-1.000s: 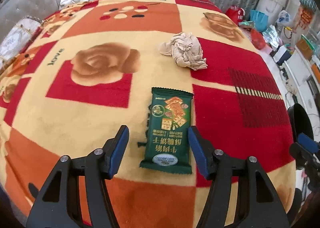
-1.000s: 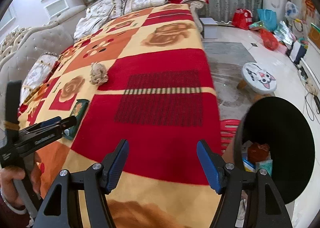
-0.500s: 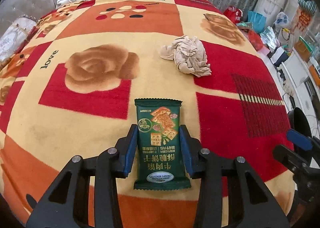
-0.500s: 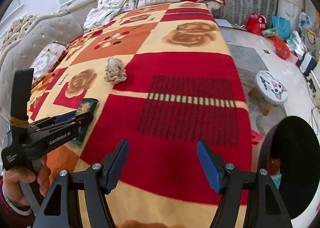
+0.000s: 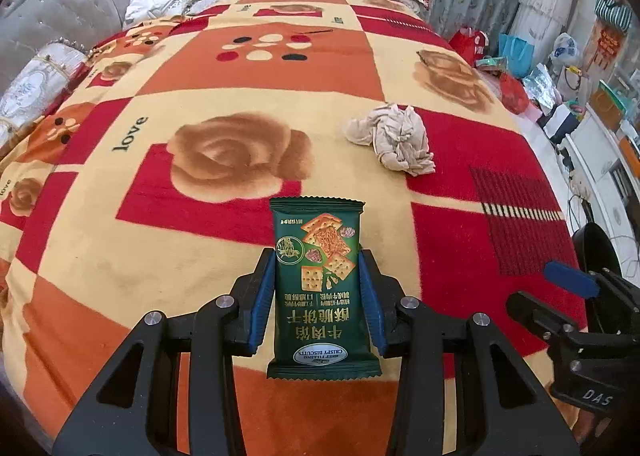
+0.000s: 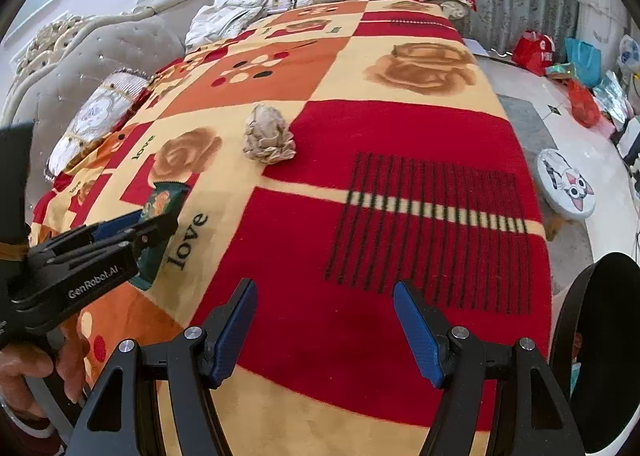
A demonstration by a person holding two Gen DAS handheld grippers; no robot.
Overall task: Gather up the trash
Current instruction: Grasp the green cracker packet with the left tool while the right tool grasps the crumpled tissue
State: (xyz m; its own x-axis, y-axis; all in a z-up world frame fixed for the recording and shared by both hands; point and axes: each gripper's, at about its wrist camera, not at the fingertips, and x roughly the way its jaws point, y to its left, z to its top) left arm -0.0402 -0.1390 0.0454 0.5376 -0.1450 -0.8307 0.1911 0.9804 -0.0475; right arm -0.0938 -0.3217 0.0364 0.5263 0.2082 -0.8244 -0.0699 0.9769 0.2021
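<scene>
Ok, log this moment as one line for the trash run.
left gripper: shut on green biscuit packet | right gripper: open, holding nothing | crumpled paper wad: on blanket | black bin: at right

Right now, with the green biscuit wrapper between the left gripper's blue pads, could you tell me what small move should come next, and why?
Probably carry it right, toward the black bin. The left gripper is shut on the green foil biscuit wrapper, which looks raised off the patterned fleece blanket. The right gripper is open and empty; the crumpled beige paper wad can wait.
</scene>
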